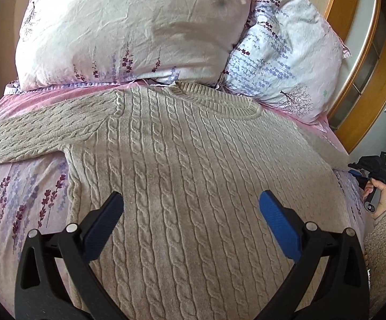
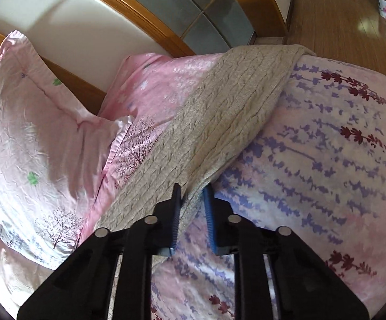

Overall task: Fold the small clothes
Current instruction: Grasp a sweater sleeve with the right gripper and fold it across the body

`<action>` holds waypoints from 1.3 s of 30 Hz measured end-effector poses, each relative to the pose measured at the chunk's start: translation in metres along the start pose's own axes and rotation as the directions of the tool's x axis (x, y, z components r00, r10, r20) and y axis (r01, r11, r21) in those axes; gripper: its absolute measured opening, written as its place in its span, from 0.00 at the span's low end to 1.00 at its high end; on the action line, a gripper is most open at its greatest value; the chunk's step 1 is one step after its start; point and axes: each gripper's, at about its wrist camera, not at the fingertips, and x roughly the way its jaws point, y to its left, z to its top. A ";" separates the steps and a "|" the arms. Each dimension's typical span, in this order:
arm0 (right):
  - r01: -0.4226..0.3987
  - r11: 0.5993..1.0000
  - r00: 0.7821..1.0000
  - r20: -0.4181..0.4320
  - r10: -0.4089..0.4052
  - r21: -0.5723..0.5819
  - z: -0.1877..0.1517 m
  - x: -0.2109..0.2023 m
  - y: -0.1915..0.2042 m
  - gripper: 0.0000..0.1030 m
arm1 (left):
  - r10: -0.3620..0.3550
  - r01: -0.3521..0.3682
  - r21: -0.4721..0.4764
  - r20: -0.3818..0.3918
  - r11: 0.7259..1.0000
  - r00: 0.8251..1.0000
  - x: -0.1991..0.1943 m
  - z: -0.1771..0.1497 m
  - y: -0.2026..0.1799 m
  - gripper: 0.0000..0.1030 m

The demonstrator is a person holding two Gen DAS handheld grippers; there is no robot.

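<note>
A beige cable-knit sweater (image 1: pixel 187 160) lies flat on the bed, neck toward the pillows, one sleeve stretched out to the left (image 1: pixel 33 136). My left gripper (image 1: pixel 190 200) hovers open over the sweater's body, holding nothing. My right gripper (image 2: pixel 193 190) is nearly shut, pinching the edge of the sweater's other sleeve (image 2: pixel 233 112), which runs away to the bed's far edge. The right gripper also shows at the right edge of the left wrist view (image 1: pixel 371 173), held in a hand.
Two floral pillows (image 1: pixel 129 26) (image 1: pixel 281 61) sit just behind the sweater's collar. The floral bedsheet (image 2: pixel 326 146) surrounds it. A wooden headboard (image 2: pixel 129 8) and wooden floor (image 2: pixel 339 13) lie beyond the bed.
</note>
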 end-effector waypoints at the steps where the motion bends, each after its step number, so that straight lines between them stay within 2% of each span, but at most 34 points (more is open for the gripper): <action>1: -0.001 1.000 1.000 0.005 0.001 -0.008 0.001 0.001 0.001 0.10 | -0.010 0.010 -0.003 0.001 1.000 1.000 -0.001 0.000 0.001 0.98; 4: -0.002 0.997 0.999 0.054 0.007 -0.083 -0.001 -0.004 0.019 0.09 | -0.018 0.018 -0.016 0.008 1.000 1.000 -0.003 0.001 0.004 0.98; 7: -0.043 0.981 0.992 0.107 0.064 -0.189 -0.005 -0.020 0.052 0.09 | -0.021 0.021 -0.024 0.018 0.999 1.000 -0.004 0.002 0.008 0.98; 9: -0.092 0.960 0.985 0.114 0.126 -0.265 -0.012 -0.030 0.077 0.09 | -0.033 0.034 -0.034 0.032 0.999 0.999 -0.006 0.002 0.009 0.98; 12: -0.175 0.905 0.972 0.078 0.222 -0.387 -0.036 -0.042 0.118 0.09 | -0.044 0.047 -0.041 0.070 0.998 0.997 -0.011 0.002 0.011 0.98; 15: -0.283 0.837 0.952 -0.032 0.304 -0.468 -0.071 -0.043 0.152 0.08 | -0.043 0.046 -0.039 0.094 0.998 0.995 -0.015 0.002 0.010 0.98; 18: -0.370 0.764 0.929 -0.185 0.321 -0.529 -0.115 -0.030 0.178 0.08 | -0.038 0.041 -0.031 0.110 0.999 0.993 -0.017 0.001 0.009 0.98; 22: -0.429 0.682 0.896 -0.374 0.239 -0.592 -0.182 -0.001 0.196 0.08 | -0.028 0.030 -0.020 0.124 0.999 0.992 -0.020 0.002 0.009 0.98; 24: -0.419 0.668 0.893 -0.413 0.181 -0.615 -0.203 0.011 0.198 0.09 | -0.021 0.024 -0.015 0.127 1.000 0.992 -0.021 0.002 0.010 0.98; 26: -0.410 0.676 0.887 -0.441 0.139 -0.612 -0.212 0.021 0.191 0.10 | -0.017 0.019 -0.011 0.127 1.000 0.992 -0.022 0.003 0.010 0.98; 28: -0.412 0.715 0.872 -0.473 0.128 -0.565 -0.207 0.024 0.184 0.13 | -0.014 0.014 -0.002 0.123 1.000 0.992 -0.022 0.004 0.010 0.98; 30: -0.433 0.756 0.850 -0.502 0.162 -0.490 -0.194 0.022 0.175 0.23 | -0.008 0.007 0.008 0.114 1.000 0.993 -0.021 0.006 0.011 0.98; 32: -0.453 0.794 0.839 -0.494 0.227 -0.406 -0.175 0.015 0.165 0.35 | -0.011 0.009 0.014 0.100 1.000 0.995 -0.019 0.008 0.012 0.98; 35: -0.440 0.848 0.842 -0.465 0.274 -0.296 -0.146 0.013 0.154 0.38 | -0.047 0.046 0.016 0.068 0.999 0.997 -0.014 0.013 0.013 0.98; 39: -0.371 0.900 0.876 -0.407 0.258 -0.228 -0.124 0.021 0.137 0.38 | -0.044 0.044 -0.010 0.061 0.999 0.997 -0.010 0.018 0.017 0.98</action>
